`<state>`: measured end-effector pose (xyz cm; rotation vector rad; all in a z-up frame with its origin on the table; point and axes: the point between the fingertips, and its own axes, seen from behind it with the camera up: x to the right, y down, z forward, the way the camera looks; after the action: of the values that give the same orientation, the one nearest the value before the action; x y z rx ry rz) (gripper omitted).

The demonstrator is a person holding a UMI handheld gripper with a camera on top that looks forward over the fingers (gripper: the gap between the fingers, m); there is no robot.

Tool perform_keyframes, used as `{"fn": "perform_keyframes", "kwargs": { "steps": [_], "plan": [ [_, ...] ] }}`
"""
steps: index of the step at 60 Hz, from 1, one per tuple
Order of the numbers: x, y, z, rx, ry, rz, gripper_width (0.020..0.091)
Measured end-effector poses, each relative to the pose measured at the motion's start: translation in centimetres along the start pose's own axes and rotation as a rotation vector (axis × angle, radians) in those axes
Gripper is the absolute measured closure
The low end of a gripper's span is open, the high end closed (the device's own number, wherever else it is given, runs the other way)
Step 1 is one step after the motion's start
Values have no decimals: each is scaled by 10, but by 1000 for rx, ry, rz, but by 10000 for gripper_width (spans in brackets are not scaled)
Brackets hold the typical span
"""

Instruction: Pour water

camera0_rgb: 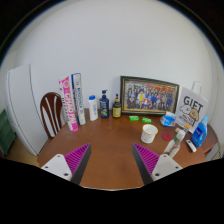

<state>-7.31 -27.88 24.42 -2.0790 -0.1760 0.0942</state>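
your gripper (110, 160) stood spread, holding nothing; the cup (149, 133), seemingly upright, lay ahead at one o'clock.

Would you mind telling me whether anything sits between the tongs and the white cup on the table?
Nothing visible does. The tongs are open and empty, and only bare wooden table lies between them and the white cup, which stands beyond them, toward the right finger's side. The green items and framed picture lie farther back.

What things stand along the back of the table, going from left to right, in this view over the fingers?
Pink box → white bottle → dark blue bottle → small dark bottle → framed picture → gift sign.
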Motion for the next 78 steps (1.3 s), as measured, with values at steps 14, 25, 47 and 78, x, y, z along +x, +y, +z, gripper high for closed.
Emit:
{"fn": "perform_keyframes", "kwargs": {
  "steps": [14,25,47,78],
  "plan": [
    [79,42,-10,-29,148,80,246],
    [174,90,-7,-31,275,84,245],
    [289,126,97,13,264,92,246],
    [317,113,197,88,111,74,559]
  ]
}}
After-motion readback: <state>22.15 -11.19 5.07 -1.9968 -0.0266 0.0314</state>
